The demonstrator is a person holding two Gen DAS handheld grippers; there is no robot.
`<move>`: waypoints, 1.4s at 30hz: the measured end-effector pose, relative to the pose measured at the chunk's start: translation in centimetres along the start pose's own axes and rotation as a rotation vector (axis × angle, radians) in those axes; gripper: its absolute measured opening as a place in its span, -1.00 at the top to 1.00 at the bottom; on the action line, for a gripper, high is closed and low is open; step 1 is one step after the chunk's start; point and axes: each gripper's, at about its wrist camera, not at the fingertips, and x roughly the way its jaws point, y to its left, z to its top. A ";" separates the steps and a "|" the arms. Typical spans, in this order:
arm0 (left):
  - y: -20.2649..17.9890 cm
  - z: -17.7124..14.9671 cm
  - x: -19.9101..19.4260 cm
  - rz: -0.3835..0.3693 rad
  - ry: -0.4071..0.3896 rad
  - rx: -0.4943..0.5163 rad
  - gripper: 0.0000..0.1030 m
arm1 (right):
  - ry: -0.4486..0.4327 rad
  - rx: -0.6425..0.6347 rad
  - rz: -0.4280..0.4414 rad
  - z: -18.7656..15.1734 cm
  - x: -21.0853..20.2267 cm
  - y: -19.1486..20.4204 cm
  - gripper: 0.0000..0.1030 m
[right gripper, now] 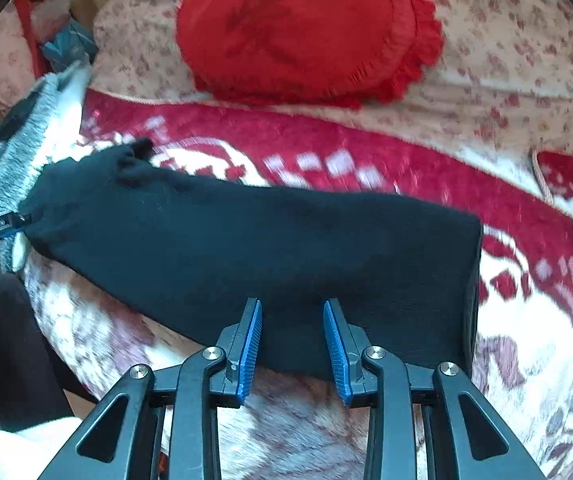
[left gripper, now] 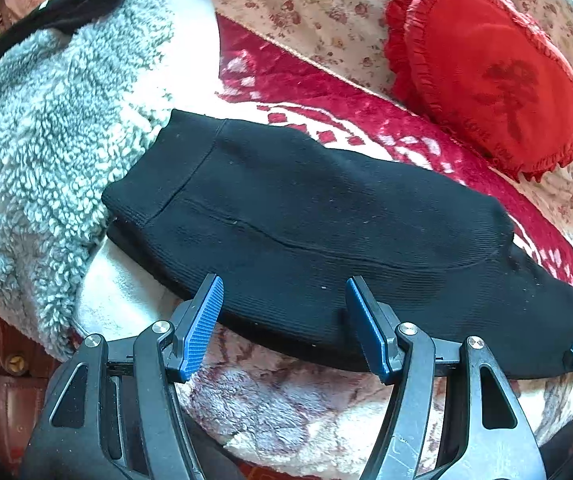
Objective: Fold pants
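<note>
Folded black pants (left gripper: 306, 216) on red-white blanket (left gripper: 286, 76), left hand-held gripper (left gripper: 282, 300) gaping above near edge

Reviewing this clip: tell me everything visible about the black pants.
The black pants are a ribbed knit, folded into a long flat band with a seam along its length. They lie across the red-and-white blanket, one end against a grey fleece. Both open grippers, left and right, sit at the near edge without clamping it.
</note>
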 end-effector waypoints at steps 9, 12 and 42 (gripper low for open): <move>-1.2 -0.5 -0.3 -0.008 0.002 0.025 -0.23 | 0.010 0.057 -0.092 -1.0 -1.4 -3.4 0.40; -2.2 -0.5 -0.9 -0.033 -0.005 0.039 -0.24 | 0.003 0.080 -0.077 -1.4 -2.2 -4.1 0.35; -25.3 -8.7 -3.3 -0.534 0.281 0.316 -0.24 | -0.017 0.291 0.031 3.2 -0.6 -11.9 0.21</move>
